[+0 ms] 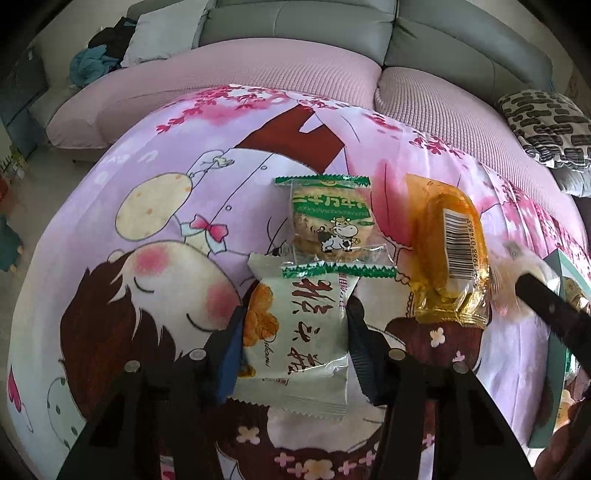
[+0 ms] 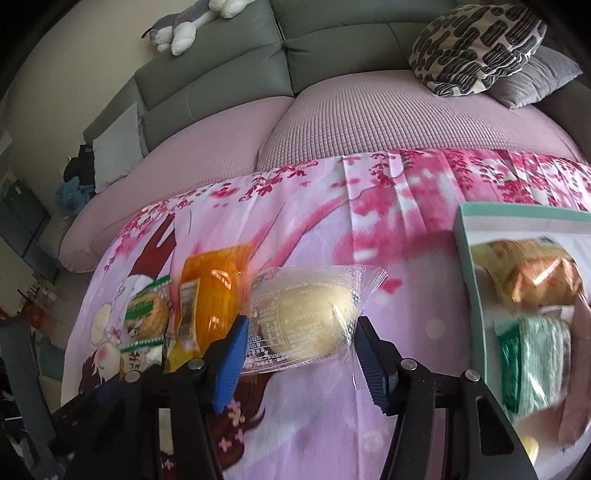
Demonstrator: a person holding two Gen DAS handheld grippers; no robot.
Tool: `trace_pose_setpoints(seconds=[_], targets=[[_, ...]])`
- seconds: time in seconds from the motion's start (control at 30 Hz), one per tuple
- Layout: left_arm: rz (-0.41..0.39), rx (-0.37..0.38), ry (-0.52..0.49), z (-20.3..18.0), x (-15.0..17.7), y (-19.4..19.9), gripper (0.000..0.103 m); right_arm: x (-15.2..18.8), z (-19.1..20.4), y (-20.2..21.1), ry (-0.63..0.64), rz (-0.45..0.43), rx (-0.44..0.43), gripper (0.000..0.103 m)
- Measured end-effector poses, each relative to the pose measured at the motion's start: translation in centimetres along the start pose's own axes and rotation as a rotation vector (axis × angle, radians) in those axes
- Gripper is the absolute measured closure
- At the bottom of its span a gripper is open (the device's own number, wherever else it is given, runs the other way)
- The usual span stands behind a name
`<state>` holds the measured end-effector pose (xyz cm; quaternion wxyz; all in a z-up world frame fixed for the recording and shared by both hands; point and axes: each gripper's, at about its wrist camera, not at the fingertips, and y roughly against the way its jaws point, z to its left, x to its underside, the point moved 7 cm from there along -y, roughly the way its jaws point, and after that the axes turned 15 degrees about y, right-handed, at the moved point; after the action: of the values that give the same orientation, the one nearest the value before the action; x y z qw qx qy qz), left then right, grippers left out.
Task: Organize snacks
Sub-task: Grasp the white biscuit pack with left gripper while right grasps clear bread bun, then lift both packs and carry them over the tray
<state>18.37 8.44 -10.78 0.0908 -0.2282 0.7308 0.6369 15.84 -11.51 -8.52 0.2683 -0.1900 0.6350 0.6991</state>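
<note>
In the left wrist view my left gripper (image 1: 295,332) is shut on a white snack packet (image 1: 299,332) with black characters, its blue pads pressed against both long edges. Just beyond lie a green-edged cow biscuit packet (image 1: 328,218) and an orange packet (image 1: 450,258) with a barcode. In the right wrist view my right gripper (image 2: 301,347) is shut on a clear-wrapped pale bun (image 2: 310,317), held just above the pink cartoon cloth (image 2: 332,229). The orange packet (image 2: 210,295) lies left of it. A teal-rimmed box (image 2: 469,280) at the right holds several packets.
The cloth covers a table in front of a pink-covered grey sofa (image 2: 332,110). A black-and-white patterned cushion (image 2: 476,44) and a plush toy (image 2: 192,22) rest on the sofa. Clothes (image 1: 99,51) are piled at its left end.
</note>
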Motion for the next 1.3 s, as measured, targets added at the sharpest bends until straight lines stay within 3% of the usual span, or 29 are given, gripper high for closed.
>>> trace_pose_setpoints(seconds=[0.63,1.03,1.3], targets=[[-0.006,0.074,0.016,-2.0,1.8,3.0,0.050,3.8,-0.3,5.1,-0.016,-0.007,-0.001,0.044],[-0.074,0.081,-0.002,-3.9,1.7,6.2,0.050,3.1,-1.7,8.4,-0.047,-0.094,-0.029,0.044],[-0.095,0.117,-0.027,-6.6,2.2,8.0,0.050,2.7,-5.4,11.1,-0.113,-0.155,-0.002,0.044]])
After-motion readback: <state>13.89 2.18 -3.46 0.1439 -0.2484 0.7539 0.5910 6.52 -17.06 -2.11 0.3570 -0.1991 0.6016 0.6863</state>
